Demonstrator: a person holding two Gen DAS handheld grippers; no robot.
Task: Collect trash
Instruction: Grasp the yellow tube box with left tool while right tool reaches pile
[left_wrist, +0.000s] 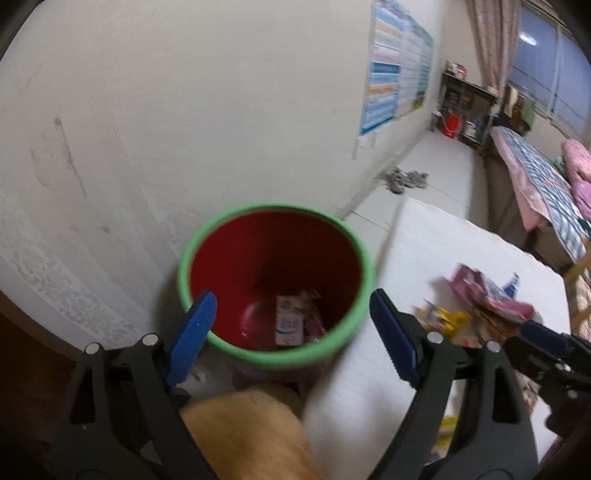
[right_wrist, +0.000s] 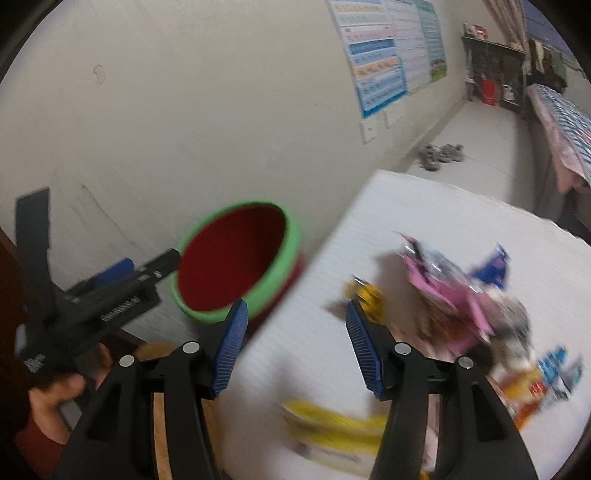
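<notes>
A red bin with a green rim (left_wrist: 275, 280) stands by the wall at the table's left edge; it also shows in the right wrist view (right_wrist: 236, 262). A white and pink carton (left_wrist: 290, 325) lies in its bottom. My left gripper (left_wrist: 291, 328) is open and empty above the bin's near rim. My right gripper (right_wrist: 295, 343) is open and empty over the white table (right_wrist: 461, 214). Wrappers lie on the table: a pink packet (right_wrist: 450, 291), a small yellow packet (right_wrist: 367, 295), a long yellow wrapper (right_wrist: 332, 424) and a blue packet (right_wrist: 557, 373).
The left gripper's body (right_wrist: 92, 306) shows at the left of the right wrist view. The right gripper (left_wrist: 546, 343) shows at the right of the left wrist view. A wall with posters (right_wrist: 391, 48), shoes on the floor (right_wrist: 441, 155), a shelf (left_wrist: 467, 107) and a bed (left_wrist: 535, 177) lie beyond.
</notes>
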